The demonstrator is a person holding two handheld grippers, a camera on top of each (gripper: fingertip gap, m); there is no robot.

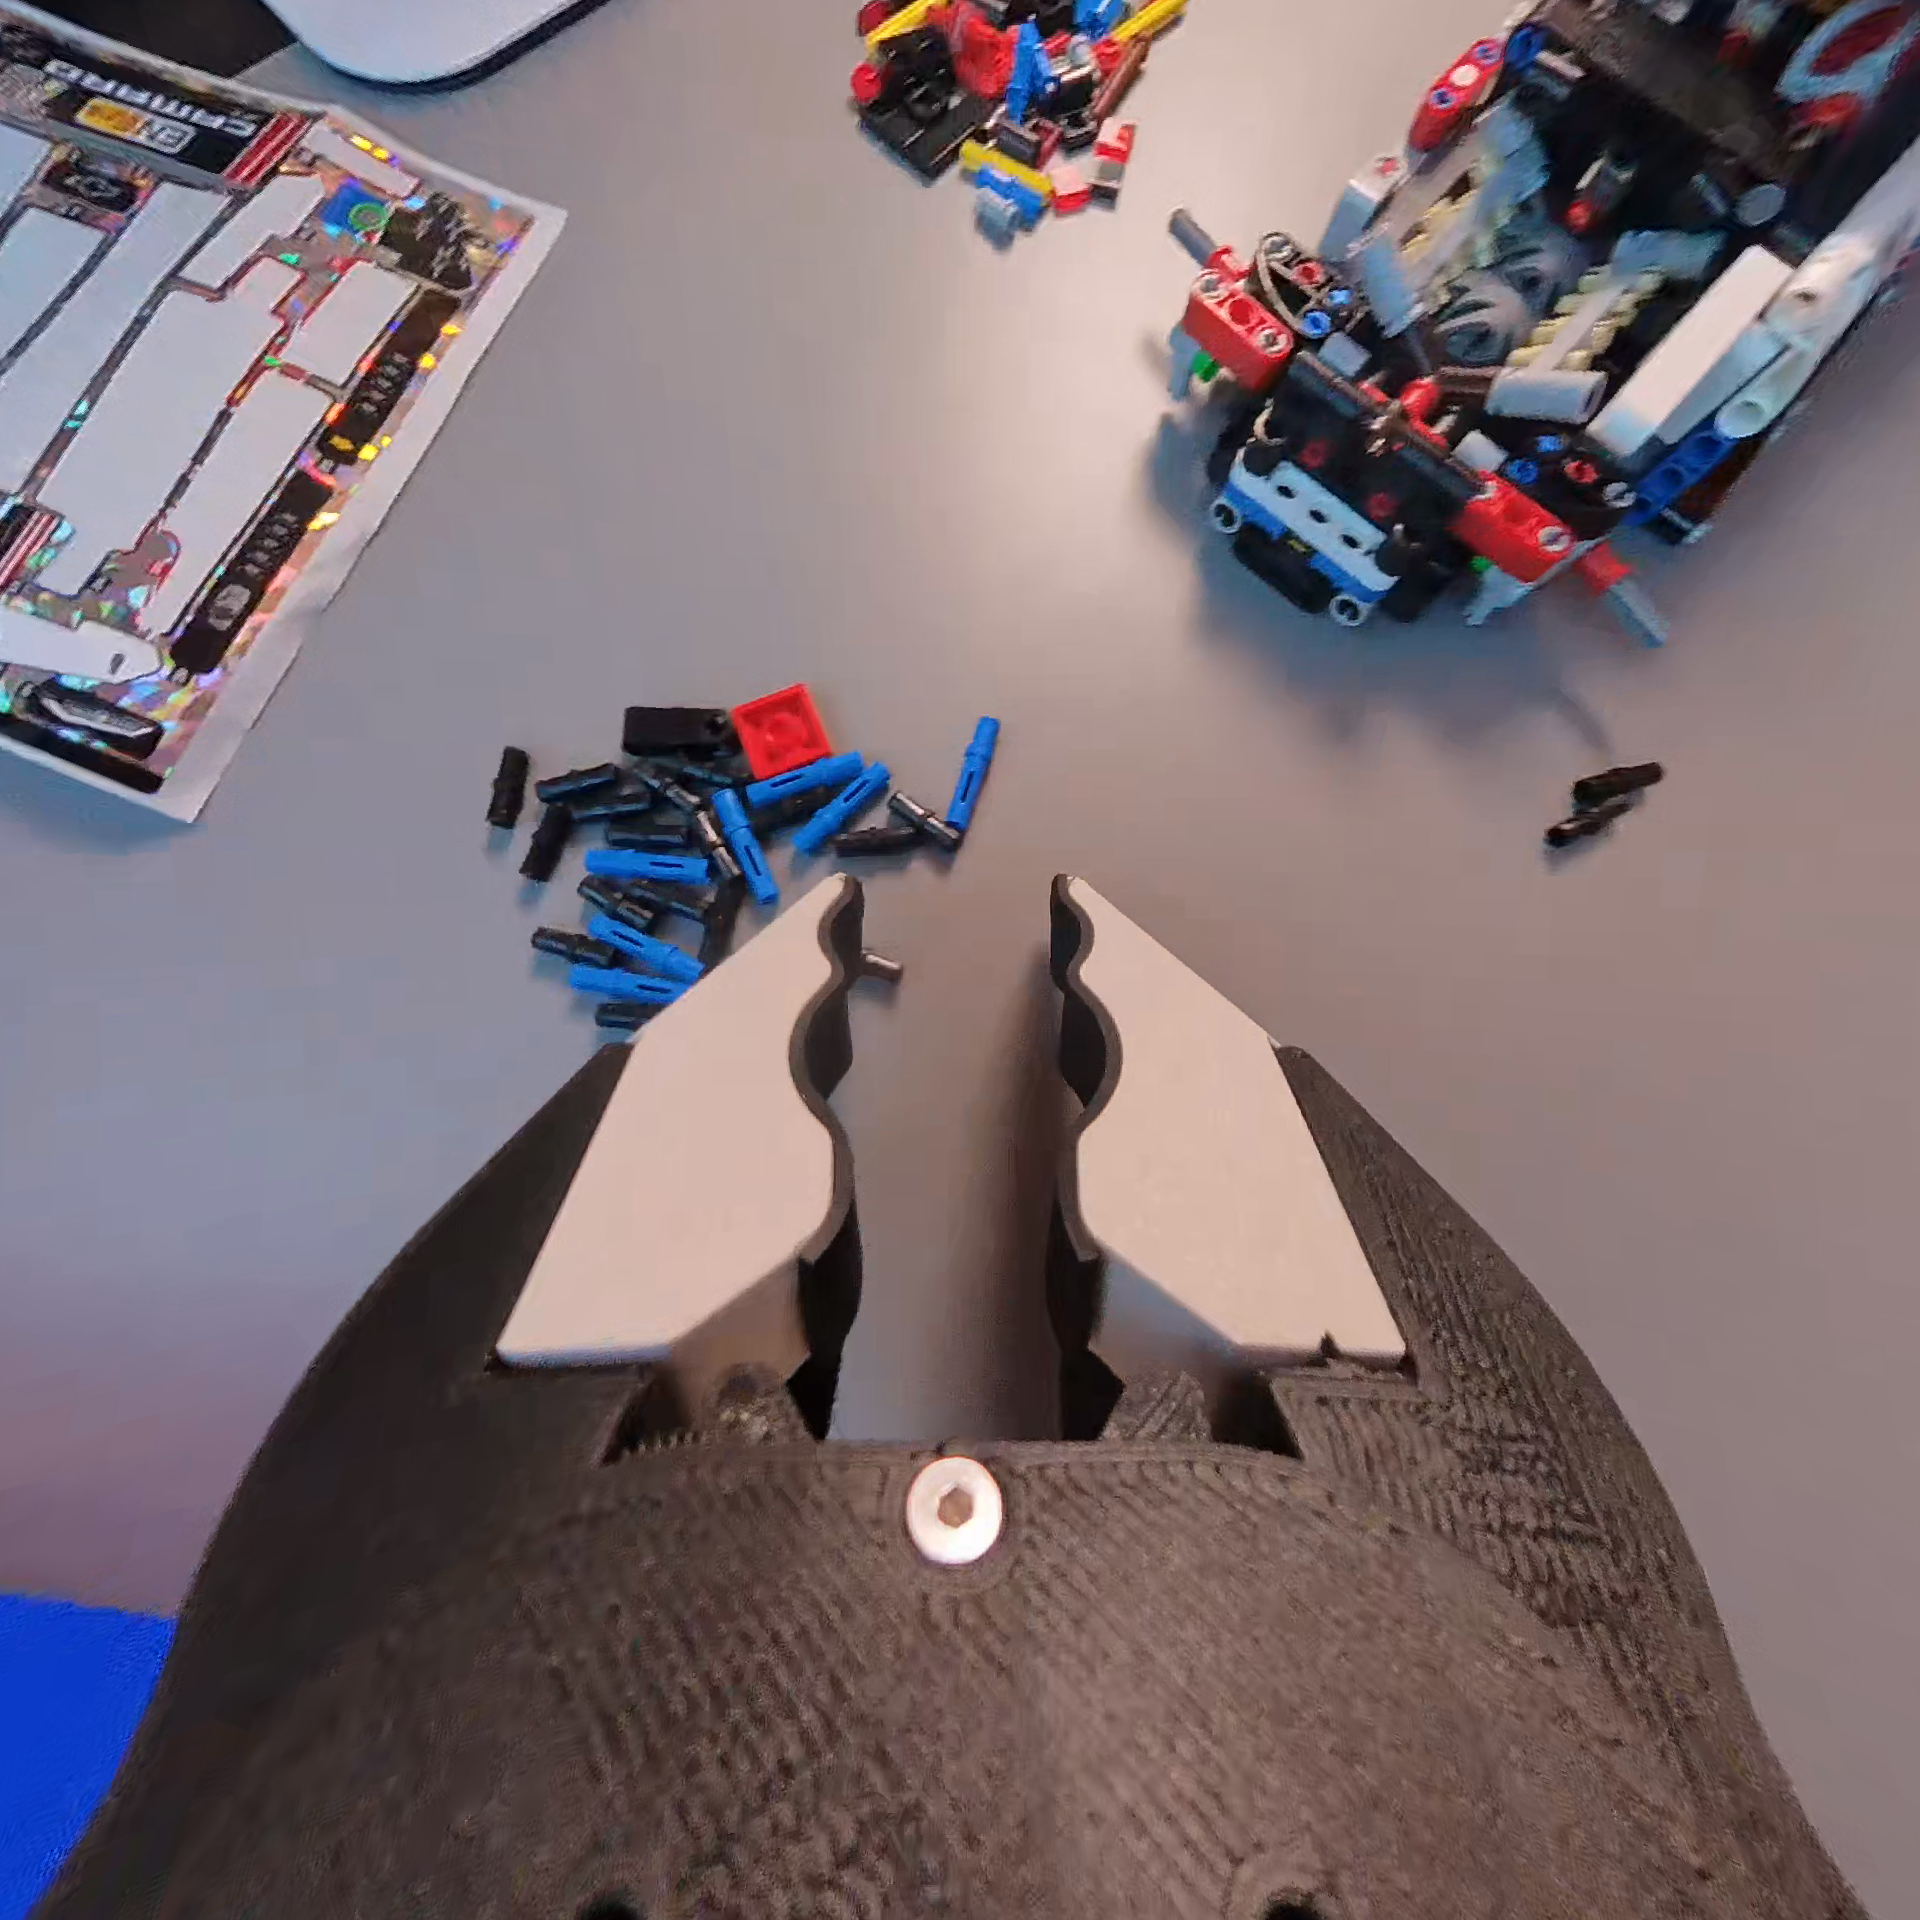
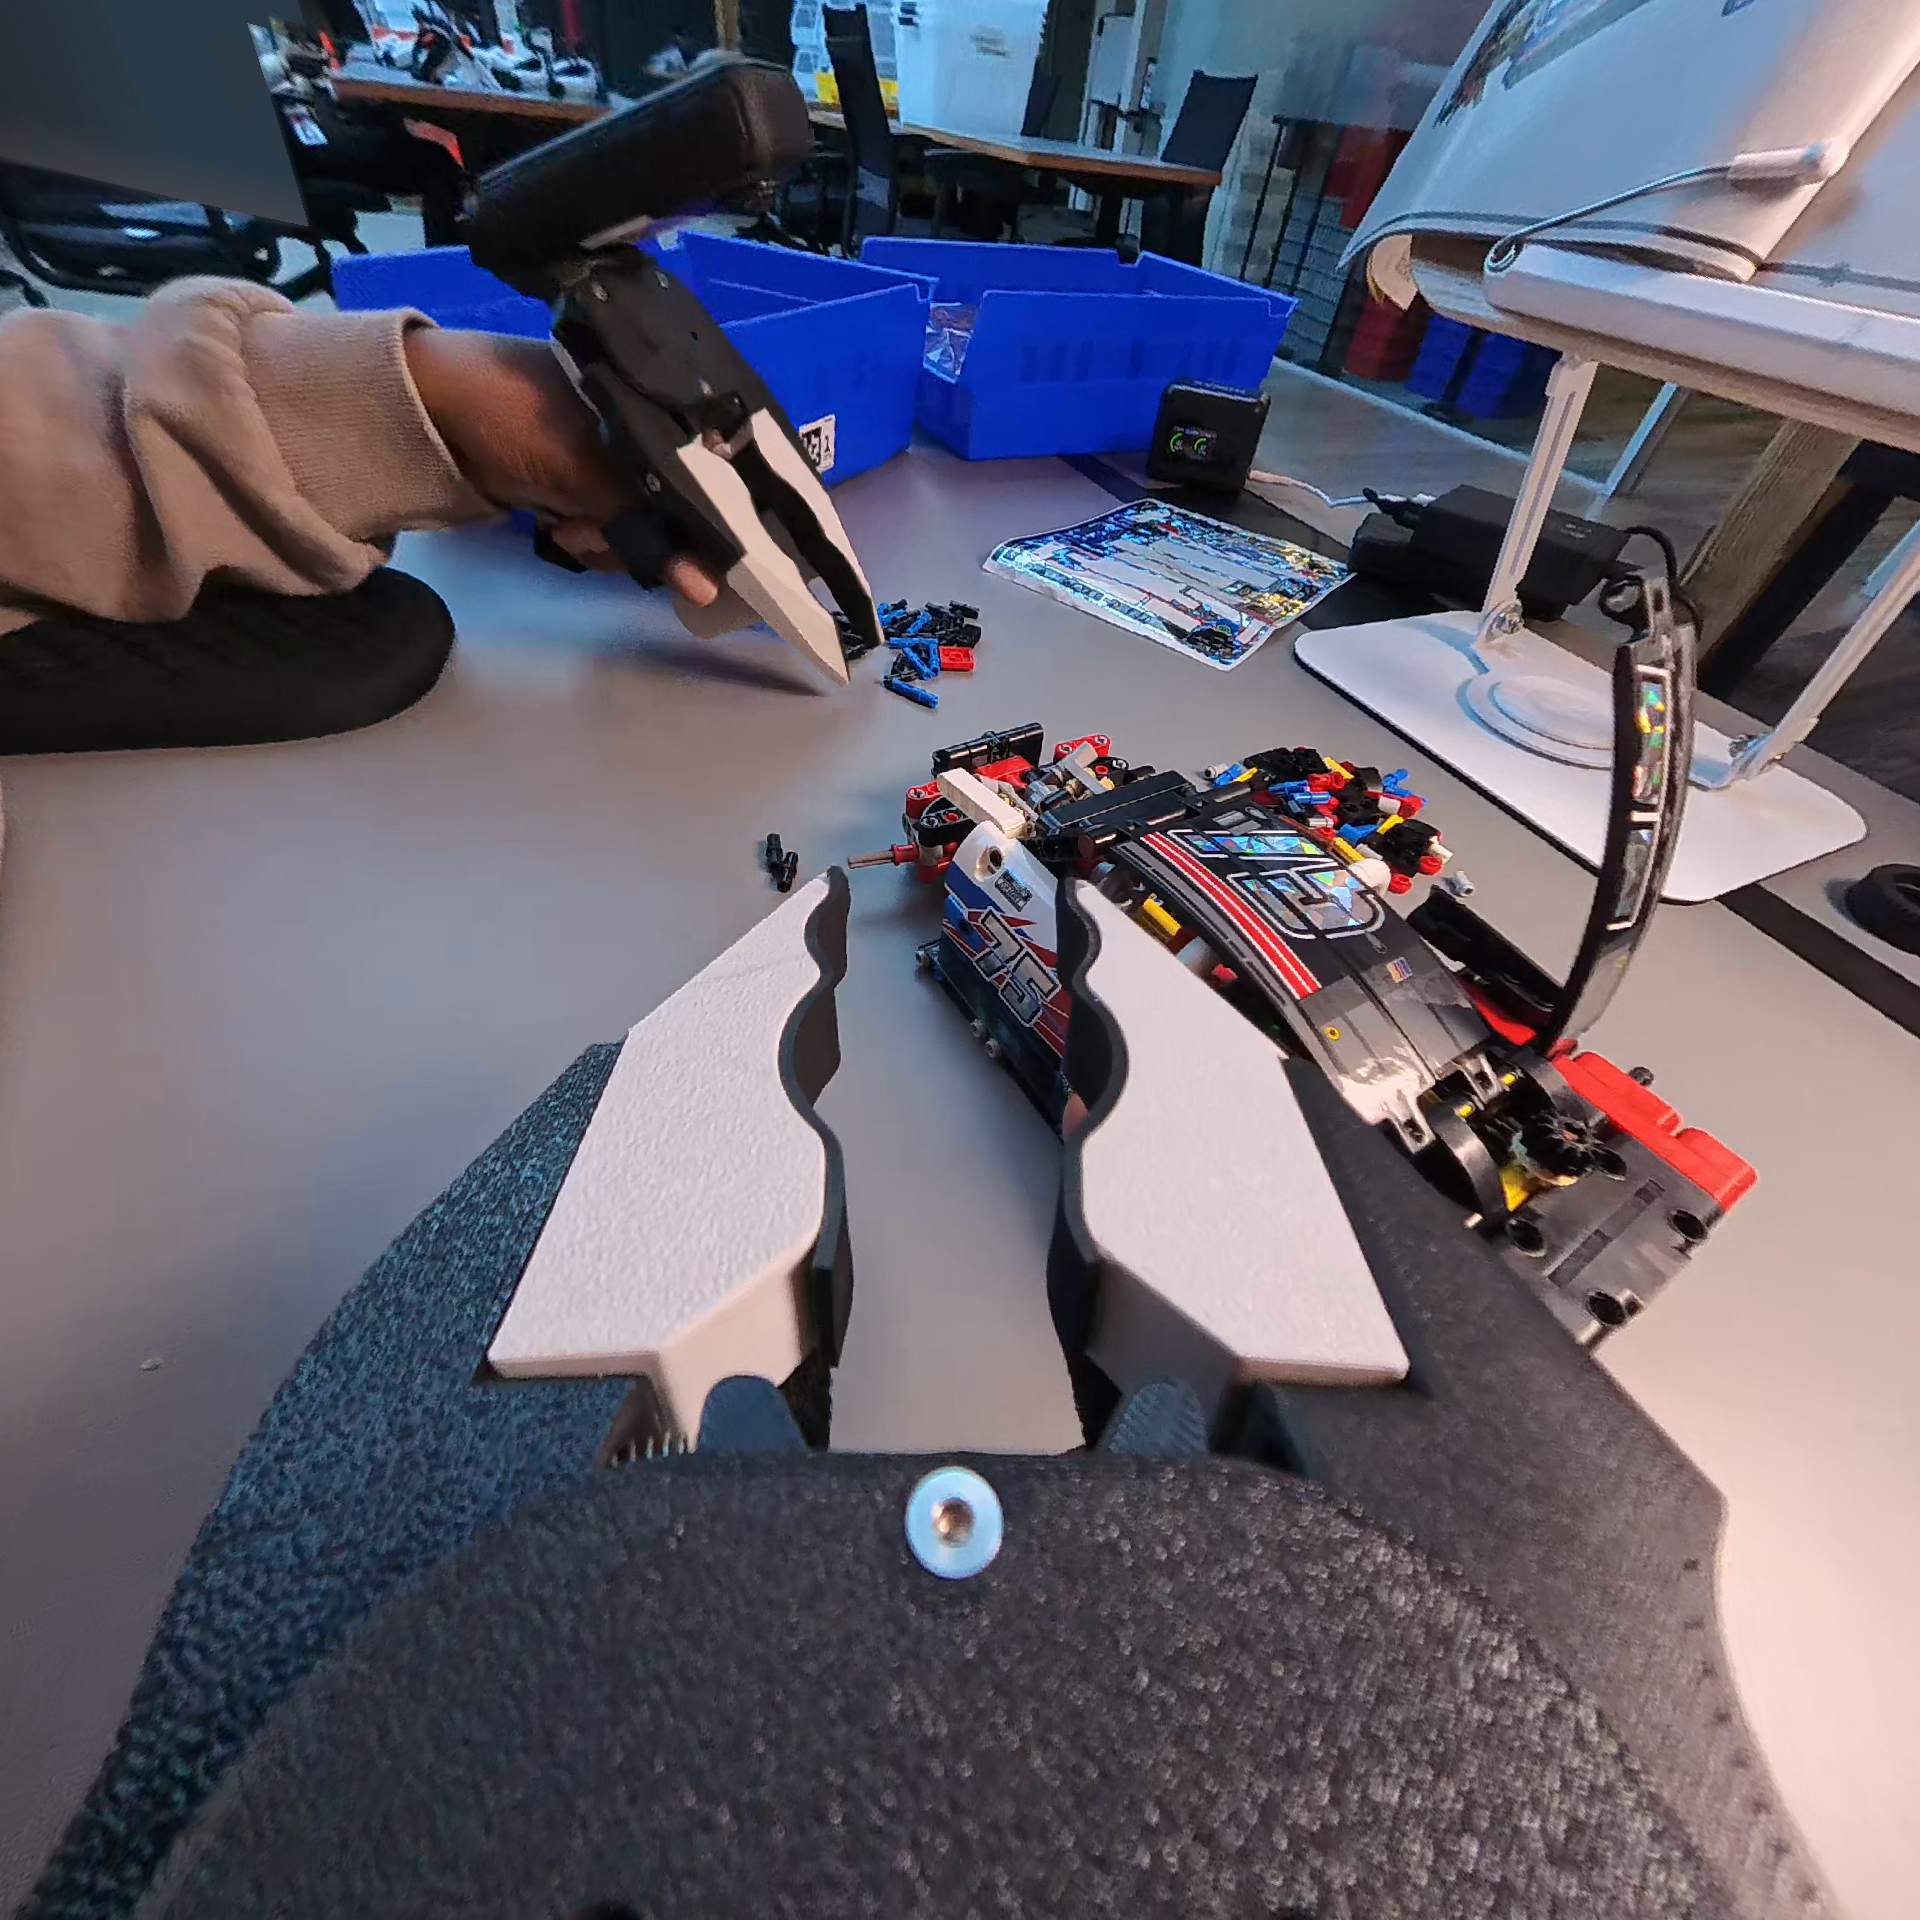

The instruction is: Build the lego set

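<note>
A partly built Lego race car [image 2: 1288,935] lies on the grey table; it also shows in the left wrist view [image 1: 1455,416] at the upper right. My left gripper [image 1: 954,894] is open and empty, low over the table just right of a pile of black and blue pins [image 1: 707,842] with a red square plate [image 1: 781,730]. A small black pin [image 1: 878,964] shows at the inner edge of its left finger. My right gripper [image 2: 951,894] is open and empty, its tips beside the car's near side. The left gripper [image 2: 831,644] also shows in the right wrist view, held by a hand.
A shiny sticker sheet [image 1: 208,416] lies to the left. A pile of mixed pieces [image 1: 1018,94] sits behind the car. Two loose black pins [image 1: 1600,800] lie to the right. Blue bins [image 2: 1039,343], a booklet stand [image 2: 1558,727] and a raised curved black panel [image 2: 1642,779] stand nearby. My right fingertips sit around 25 centimeters from my left ones.
</note>
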